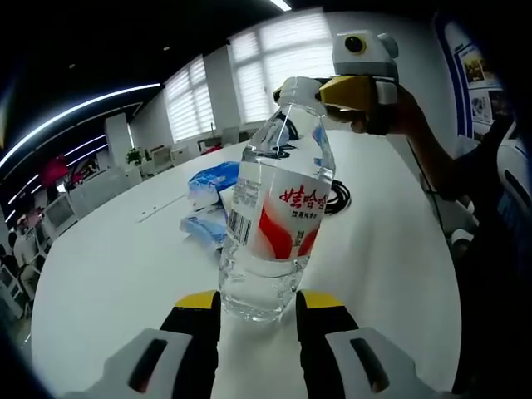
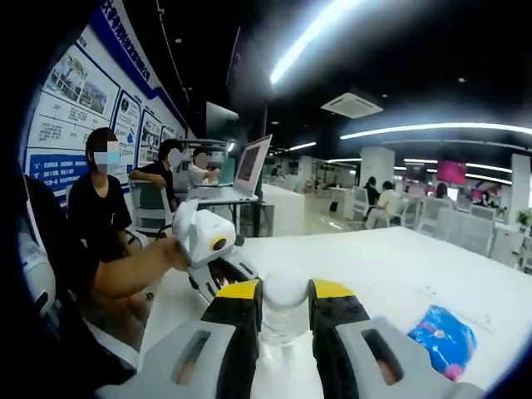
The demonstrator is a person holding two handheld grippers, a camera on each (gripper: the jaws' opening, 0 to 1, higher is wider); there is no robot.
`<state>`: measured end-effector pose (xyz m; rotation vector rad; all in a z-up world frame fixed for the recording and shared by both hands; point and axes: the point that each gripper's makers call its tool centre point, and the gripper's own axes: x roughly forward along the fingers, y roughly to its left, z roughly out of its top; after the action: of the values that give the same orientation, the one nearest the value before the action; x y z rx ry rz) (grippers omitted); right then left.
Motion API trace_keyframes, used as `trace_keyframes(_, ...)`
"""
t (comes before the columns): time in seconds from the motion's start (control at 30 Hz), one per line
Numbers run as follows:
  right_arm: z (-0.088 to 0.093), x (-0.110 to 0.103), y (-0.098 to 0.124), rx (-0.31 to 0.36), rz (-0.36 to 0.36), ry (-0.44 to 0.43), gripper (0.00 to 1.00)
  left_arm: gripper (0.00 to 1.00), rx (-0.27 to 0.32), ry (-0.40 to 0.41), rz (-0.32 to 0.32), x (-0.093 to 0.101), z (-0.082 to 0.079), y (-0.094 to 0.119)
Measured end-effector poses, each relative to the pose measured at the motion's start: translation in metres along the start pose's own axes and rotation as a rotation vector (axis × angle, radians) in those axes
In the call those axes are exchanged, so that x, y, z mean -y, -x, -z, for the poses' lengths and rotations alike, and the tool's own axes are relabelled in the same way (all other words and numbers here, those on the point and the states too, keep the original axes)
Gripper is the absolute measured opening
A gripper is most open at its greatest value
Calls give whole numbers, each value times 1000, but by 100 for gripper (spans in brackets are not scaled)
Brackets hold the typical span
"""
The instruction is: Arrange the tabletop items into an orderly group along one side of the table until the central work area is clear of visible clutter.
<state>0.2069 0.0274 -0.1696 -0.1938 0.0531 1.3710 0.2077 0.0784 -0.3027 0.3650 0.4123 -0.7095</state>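
Table [image 1: 125, 274]: white and broad, carrying everything; the water bottle is our landmark, standing upright at its near edge.
Water bottle [image 1: 274, 216]: clear, red-and-white label, held at both ends.
Left gripper [image 1: 258, 312]: yellow-tipped jaws pressed against the bottle's base, one on each side, gripping it.
Right gripper [image 2: 284, 301]: jaws closed on the bottle's cap end from above; in the left gripper view it sits at the bottle's top.
Blue packets [image 1: 212, 187]: behind the bottle, to its left, loosely piled and not yet lined up.
Black cable [image 1: 337, 198]: coiled just behind the bottle, to its right.
Risk: two grips on one thin bottle! If the hands pull apart or twist unevenly, the plastic could buckle or slip, and swinging it low could sweep the packets or snag the cable.
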Motion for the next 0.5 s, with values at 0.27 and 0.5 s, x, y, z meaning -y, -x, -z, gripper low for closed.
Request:
trace_keyframes(0.27,-5,-2,-11,7,-20,4,19,35,-11,-2,-4,-5,3,1)
trace_keyframes(0.5,-9,1,-17,8,-32,0,19,34,-15,3,-2,-6,5,0)
